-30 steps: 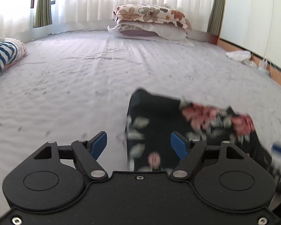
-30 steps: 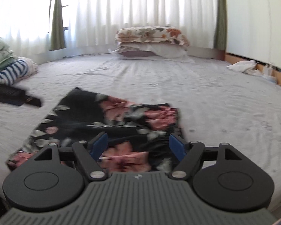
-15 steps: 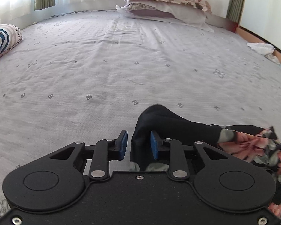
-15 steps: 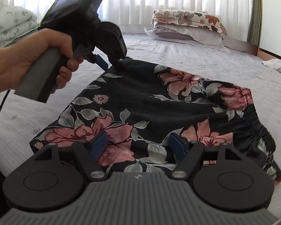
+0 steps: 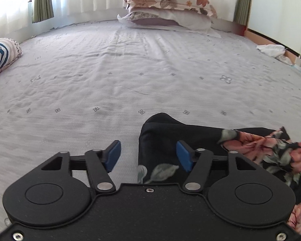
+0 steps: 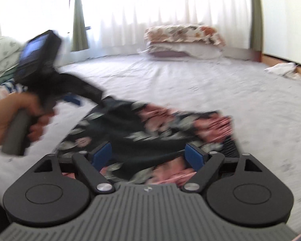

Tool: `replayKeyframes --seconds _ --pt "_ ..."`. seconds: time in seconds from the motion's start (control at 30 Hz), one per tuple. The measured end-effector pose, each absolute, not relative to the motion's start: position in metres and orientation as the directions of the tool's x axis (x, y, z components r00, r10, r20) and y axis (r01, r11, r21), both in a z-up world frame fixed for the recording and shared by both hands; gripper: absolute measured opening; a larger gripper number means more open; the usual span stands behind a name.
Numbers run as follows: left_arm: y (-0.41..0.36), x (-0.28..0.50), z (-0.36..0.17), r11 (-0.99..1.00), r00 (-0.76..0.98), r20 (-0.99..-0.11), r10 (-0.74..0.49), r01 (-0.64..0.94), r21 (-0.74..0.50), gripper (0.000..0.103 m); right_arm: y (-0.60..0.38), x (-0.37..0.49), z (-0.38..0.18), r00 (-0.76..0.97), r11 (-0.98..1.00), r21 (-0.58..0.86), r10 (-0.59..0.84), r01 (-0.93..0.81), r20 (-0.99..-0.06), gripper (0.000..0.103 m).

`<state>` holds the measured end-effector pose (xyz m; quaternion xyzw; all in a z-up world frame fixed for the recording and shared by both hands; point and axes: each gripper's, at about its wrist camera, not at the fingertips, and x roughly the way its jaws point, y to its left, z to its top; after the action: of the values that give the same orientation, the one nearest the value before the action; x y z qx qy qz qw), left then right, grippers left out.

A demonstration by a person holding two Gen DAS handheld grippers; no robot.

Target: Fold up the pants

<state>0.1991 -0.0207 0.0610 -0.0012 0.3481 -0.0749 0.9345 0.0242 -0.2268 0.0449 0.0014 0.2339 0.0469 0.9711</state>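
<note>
I judge the fold nearly done: the black floral-print fabric pants (image 5: 190, 138) lie on the pale grey patterned bed sheet (image 5: 130, 70) as a compact, roughly rectangular bundle with layers stacked over each other, not spread at full length. What is left, as far as I can tell, is squaring the edges and flattening the raised corner, and perhaps 1 more fold if a smaller packet is wanted.

My left gripper (image 5: 148, 155) is letting go: its jaws are opening, with the dark humped corner of the pants between the 2 blue pads but pressed by neither. My right gripper (image 6: 149, 156) is also opening, its jaws spread wide just above the near edge of the pants, gripping nothing. In the right wrist view my left hand (image 6: 18, 118) clasps the grey handle of the other tool at the far left corner of the garment.

The pants show a black ground with pink flowers and grey-green leaves. A gathered elastic waistband sits at the right end in the right wrist view, though that view is smeared by motion. The corner by my left pads stands puffed up instead of lying flat
</note>
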Motion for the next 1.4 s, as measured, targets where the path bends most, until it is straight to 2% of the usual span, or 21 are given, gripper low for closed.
replayKeyframes --seconds 0.07,0.1,0.2,0.4,0.57,0.73,0.77,0.83,0.87,0.9,0.93,0.97,1.0,1.1,1.27,1.4 --pt "-0.017 0.192 0.064 0.984 0.751 -0.640 -0.165 0.165 -0.061 0.078 -0.245 0.030 0.051 0.894 0.998 0.000 0.054 -0.060 -0.445 0.093" --pt "-0.016 0.192 0.065 0.984 0.750 -0.639 -0.170 0.170 -0.062 0.079 -0.256 0.036 0.055 0.895 0.999 -0.013 0.031 -0.041 -0.445 0.095" --pt "-0.008 0.201 0.060 0.989 0.741 -0.656 -0.147 0.133 -0.072 0.079 -0.295 0.060 0.061 0.877 1.000 -0.010 0.016 -0.023 -0.479 0.101" --pt "0.014 0.230 0.039 0.963 0.671 -0.702 -0.240 0.071 -0.261 0.077 -0.355 0.122 0.052 0.824 0.994 0.104 0.074 -0.018 -0.562 0.101" --pt "0.011 0.244 0.027 0.967 0.659 -0.716 -0.232 0.073 -0.246 0.077 -0.362 0.166 0.031 0.746 0.988 0.122 0.155 -0.100 -0.648 0.101" --pt "0.001 0.256 0.024 0.968 0.662 -0.712 -0.236 0.091 -0.235 0.078 -0.358 0.196 0.015 0.695 0.980 0.131 0.197 -0.148 -0.692 0.100" --pt "0.000 0.258 0.023 0.967 0.664 -0.709 -0.237 0.091 -0.238 0.078 -0.359 0.199 0.012 0.687 0.976 0.155 0.216 -0.151 -0.694 0.091" --pt "-0.003 0.260 0.022 0.965 0.670 -0.702 -0.243 0.096 -0.242 0.069 -0.359 0.202 0.010 0.698 0.974 0.174 0.224 -0.143 -0.680 0.082" --pt "-0.006 0.259 0.022 0.965 0.673 -0.698 -0.246 0.103 -0.241 0.052 -0.358 0.202 0.011 0.704 0.974 0.169 0.226 -0.152 -0.673 0.068" --pt "-0.010 0.259 0.021 0.963 0.672 -0.694 -0.257 0.117 -0.243 0.025 -0.359 0.202 0.012 0.706 0.968 0.188 0.248 -0.163 -0.664 0.045" --pt "-0.014 0.258 0.021 0.959 0.667 -0.694 -0.271 0.130 -0.250 0.018 -0.360 0.201 0.014 0.708 0.966 0.209 0.253 -0.151 -0.659 0.039" --pt "-0.018 0.256 0.022 0.960 0.673 -0.689 -0.271 0.135 -0.246 0.012 -0.360 0.201 0.016 0.709 0.962 0.224 0.267 -0.156 -0.653 0.020" --pt "-0.023 0.253 0.024 0.966 0.688 -0.680 -0.253 0.136 -0.222 0.009 -0.360 0.202 0.017 0.706 0.956 0.242 0.288 -0.168 -0.647 0.017" --pt "-0.034 0.249 0.035 0.976 0.732 -0.646 -0.214 0.143 -0.162 0.006 -0.356 0.203 0.025 0.735 0.963 0.213 0.264 -0.164 -0.625 0.015" --pt "-0.034 0.257 0.057 0.974 0.791 -0.574 -0.210 0.119 -0.192 0.008 -0.356 0.205 0.041 0.796 0.964 0.222 0.248 -0.146 -0.552 0.016" --pt "-0.038 0.264 0.051 0.988 0.763 -0.630 -0.147 0.077 -0.137 0.026 -0.354 0.211 0.044 0.807 0.977 0.188 0.190 -0.099 -0.559 0.045"
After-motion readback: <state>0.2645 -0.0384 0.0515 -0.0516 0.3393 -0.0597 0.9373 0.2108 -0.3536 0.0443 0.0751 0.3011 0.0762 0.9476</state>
